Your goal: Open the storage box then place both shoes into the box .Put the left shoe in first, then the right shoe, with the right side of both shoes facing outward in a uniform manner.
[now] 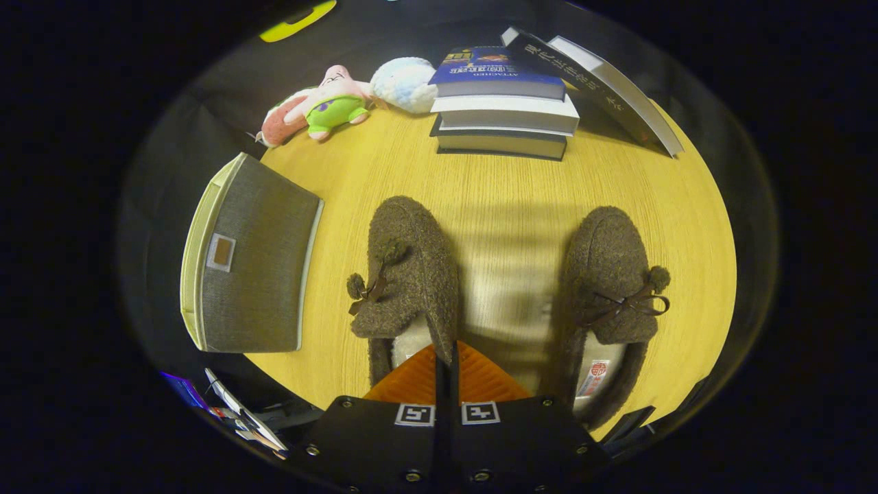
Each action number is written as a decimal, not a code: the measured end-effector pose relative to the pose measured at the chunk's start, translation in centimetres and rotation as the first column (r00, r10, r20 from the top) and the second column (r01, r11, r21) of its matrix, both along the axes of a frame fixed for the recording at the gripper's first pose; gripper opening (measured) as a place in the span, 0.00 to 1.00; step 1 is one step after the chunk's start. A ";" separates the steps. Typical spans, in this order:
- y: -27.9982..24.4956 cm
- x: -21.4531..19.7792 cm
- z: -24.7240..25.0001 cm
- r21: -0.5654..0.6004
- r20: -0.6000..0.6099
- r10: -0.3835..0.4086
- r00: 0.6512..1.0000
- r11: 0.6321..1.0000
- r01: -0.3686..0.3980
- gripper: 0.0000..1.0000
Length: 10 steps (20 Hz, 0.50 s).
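Light falls from above onto the middle of the wooden tabletop (507,185), leaving it bright and warm yellow, while the booth around its edges drops off into near darkness. A soft striped shadow lies on the tabletop between the two shoes (411,274), ahead of the gripper (447,363), whose fingers are closed together at the left shoe's heel rim. The fisheye lens bows the storage box (254,261) and the leaning book (603,82) near the tabletop's edges. Focus is sharp at centre, softer outward
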State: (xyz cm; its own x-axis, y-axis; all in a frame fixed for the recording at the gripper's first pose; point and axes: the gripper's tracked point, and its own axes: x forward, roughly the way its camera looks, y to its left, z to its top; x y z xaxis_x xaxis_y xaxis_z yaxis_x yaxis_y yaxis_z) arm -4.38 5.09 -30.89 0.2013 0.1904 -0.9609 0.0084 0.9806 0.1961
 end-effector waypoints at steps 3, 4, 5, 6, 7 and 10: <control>1.0 0.9 2.6 0.045 0.004 -0.015 1.000 0.999 0.015 0.00; 1.5 1.4 3.8 0.064 0.013 -0.023 1.000 0.998 0.022 0.00; 2.2 1.9 5.0 0.087 0.026 -0.030 0.999 0.996 0.027 0.00; 3.1 2.4 6.4 0.121 0.036 -0.043 0.998 0.992 0.039 0.00; 4.2 2.8 7.8 0.153 0.044 -0.049 0.998 0.987 0.042 0.00; 7.7 4.3 11.0 0.219 0.077 -0.052 0.996 0.975 0.034 0.00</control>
State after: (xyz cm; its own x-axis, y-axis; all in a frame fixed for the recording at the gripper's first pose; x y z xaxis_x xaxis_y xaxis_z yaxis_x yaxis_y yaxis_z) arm -0.11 12.79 -19.87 0.2896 0.3825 -0.8774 0.0248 0.9134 0.4064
